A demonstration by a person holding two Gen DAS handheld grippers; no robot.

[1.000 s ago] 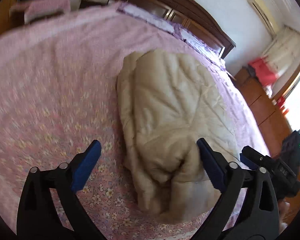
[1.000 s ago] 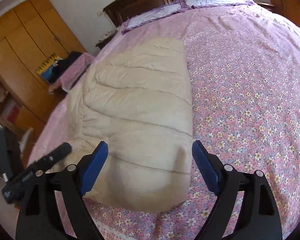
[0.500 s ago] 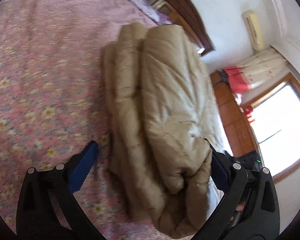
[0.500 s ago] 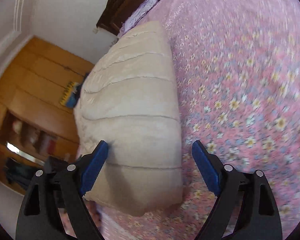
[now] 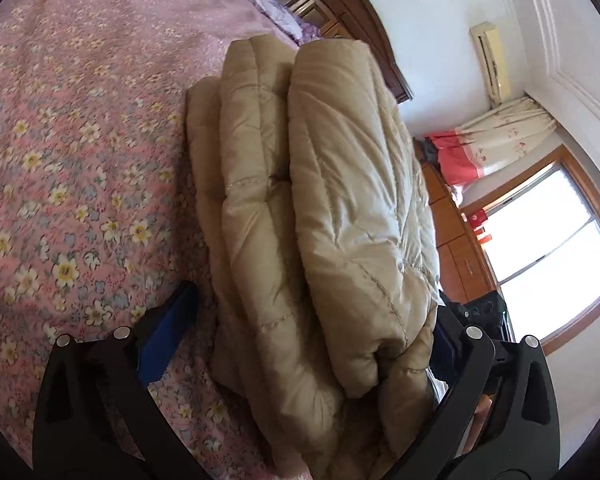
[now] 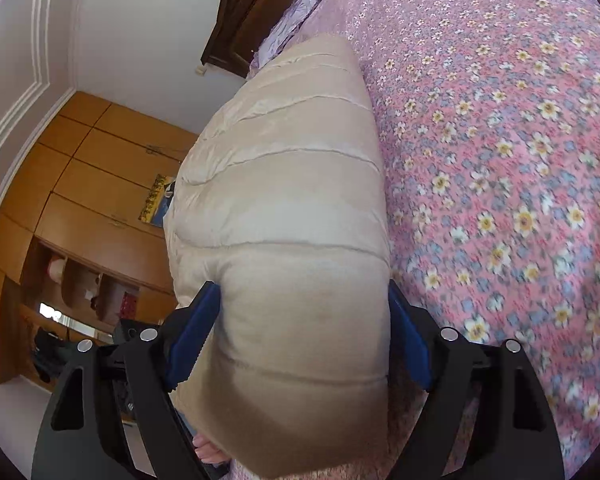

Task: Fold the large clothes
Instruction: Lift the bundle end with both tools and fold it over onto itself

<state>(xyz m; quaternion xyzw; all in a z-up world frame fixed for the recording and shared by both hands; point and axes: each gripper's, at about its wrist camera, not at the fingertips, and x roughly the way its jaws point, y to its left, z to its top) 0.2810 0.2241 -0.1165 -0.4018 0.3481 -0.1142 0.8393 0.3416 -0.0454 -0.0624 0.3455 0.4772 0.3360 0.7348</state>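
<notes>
As both grippers dropped to the bed's (image 6: pixel 500 160) near edge, right gripper (image 6: pixel 304 332) jaws, just closing, seemingly pinch the folded coat (image 6: pixel 284 200); left gripper (image 5: pixel 312 340) straddles it wide, ready for 1 more fold.

A pink flowered bedspread (image 5: pixel 80 152) covers the bed — dark wooden headboard (image 6: pixel 244 20) behind. An orange wardrobe (image 6: pixel 80 184) stands beside; a window (image 5: pixel 552 248) glows under curtains (image 5: pixel 500 140).

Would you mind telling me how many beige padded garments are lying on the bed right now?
1. The folded beige puffer coat lies on the floral bedspread near the bed's foot edge, between both hand-held grippers. Anything beneath it is hidden.
</notes>
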